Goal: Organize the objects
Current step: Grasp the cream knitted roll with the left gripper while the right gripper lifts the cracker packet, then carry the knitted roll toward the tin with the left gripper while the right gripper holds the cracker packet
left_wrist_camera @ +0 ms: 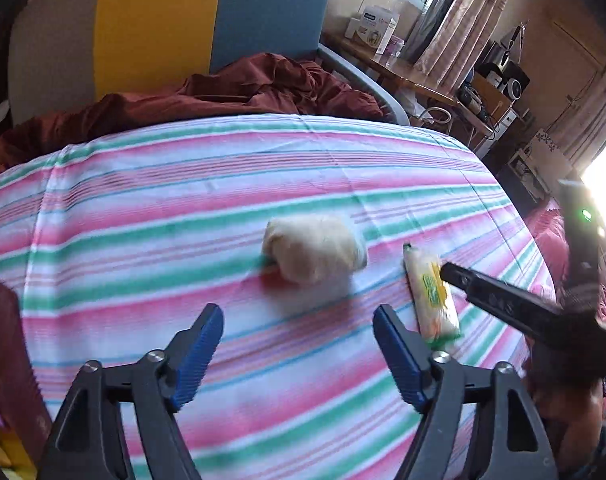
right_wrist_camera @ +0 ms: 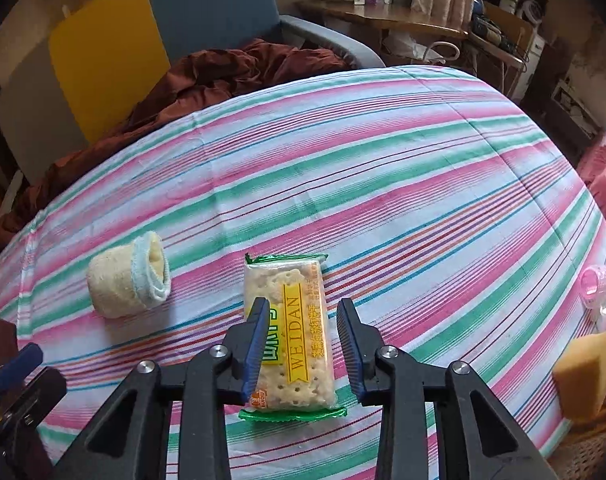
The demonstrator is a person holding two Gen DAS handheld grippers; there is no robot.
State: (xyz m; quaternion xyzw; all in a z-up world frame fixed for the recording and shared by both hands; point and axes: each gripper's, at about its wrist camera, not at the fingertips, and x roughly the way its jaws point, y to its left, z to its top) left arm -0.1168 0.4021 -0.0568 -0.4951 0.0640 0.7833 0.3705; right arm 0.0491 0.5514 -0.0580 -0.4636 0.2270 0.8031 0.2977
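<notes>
My left tool (left_wrist_camera: 297, 330) hangs wide open and empty before the soft rolled towel (left_wrist_camera: 313, 254) on the bed (left_wrist_camera: 143, 208). My right tool (right_wrist_camera: 303, 324), open, straddles the cracker packet (right_wrist_camera: 289, 332): light, crinkly, brittle, so I'd pinch its long sides gently.

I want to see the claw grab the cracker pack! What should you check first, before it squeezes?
1. Right gripper open: ok.
2. Cracker pack lies between its fingers: ok.
3. Pack lies flat on the striped sheet: ok.
4. Fingers low enough to pinch the pack: cannot tell.
5. Rolled towel apart from the pack: ok.
6. Left gripper open and holding nothing: ok.
</notes>
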